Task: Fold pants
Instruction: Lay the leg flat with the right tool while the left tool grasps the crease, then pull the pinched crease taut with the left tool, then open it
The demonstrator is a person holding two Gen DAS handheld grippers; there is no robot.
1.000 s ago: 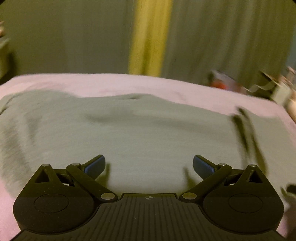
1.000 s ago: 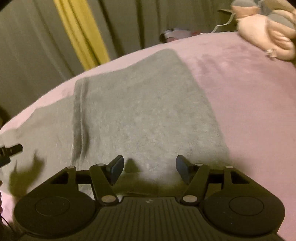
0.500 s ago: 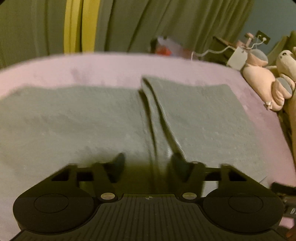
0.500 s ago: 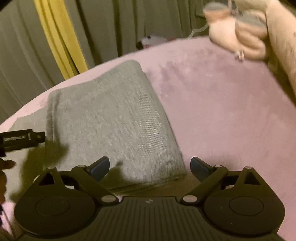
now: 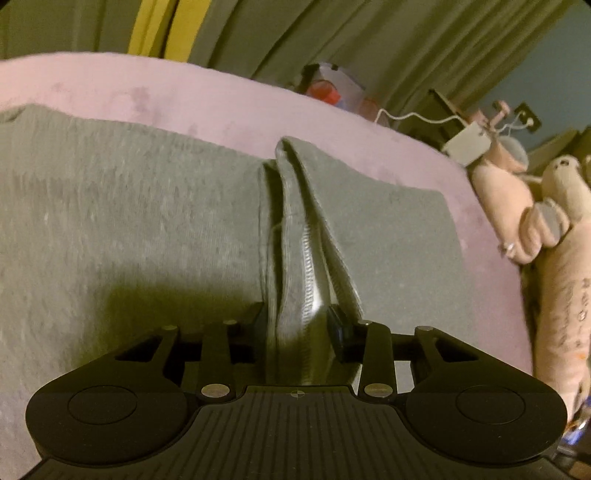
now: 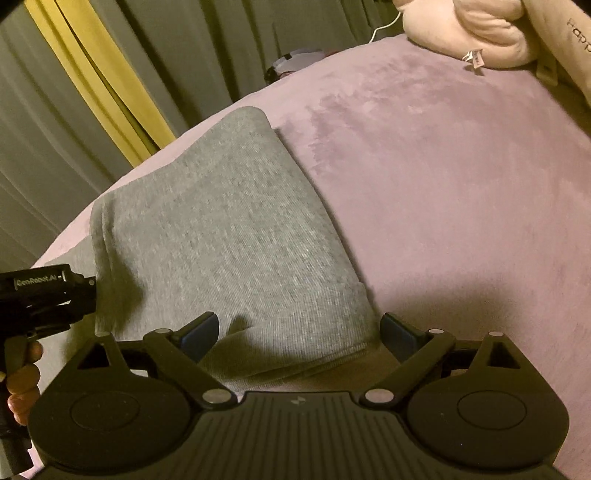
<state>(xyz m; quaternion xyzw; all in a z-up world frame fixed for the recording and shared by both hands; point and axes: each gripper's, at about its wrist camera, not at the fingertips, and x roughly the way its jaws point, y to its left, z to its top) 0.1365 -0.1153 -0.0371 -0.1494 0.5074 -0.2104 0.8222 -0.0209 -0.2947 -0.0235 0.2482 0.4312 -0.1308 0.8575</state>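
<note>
On a pink bedspread [image 5: 155, 94], grey pants [image 5: 122, 221] spread flat, folded once, with the open edge of the fold running up the middle of the left wrist view. Left gripper [image 5: 297, 325] down at that edge, jaws closing, a thick bunch of layered fabric with a stitched seam standing between the fingers [image 5: 338, 326]; both pads against the cloth, gap narrow. Left of the bunch, the single lower layer lying smooth; right of it, the doubled upper panel reaching toward the bed's far side. Farther right, pink and beige plush toys [image 5: 517, 221] at the bed's edge, well apart from the pants, with green curtains [image 5: 369, 44] and a yellow strip behind.

In the right wrist view, far left, a person's hand [image 6: 22, 384] around the black handle of the left gripper's body, just beside the pants [image 6: 221, 236]. In the middle, the folded panel lying flat, its near hem and right corner between the spread fingers. Right gripper [image 6: 299, 334] wide apart, blue pads [image 6: 199, 330] on either side of the hem, the left pad over the cloth, the right one just beyond the corner over bare bedspread [image 6: 461, 184]; whether either pad touches, cannot tell; nothing clamped. Upper right, a pale plush toy [image 6: 461, 33] on the bedspread, well apart from the pants.
</note>
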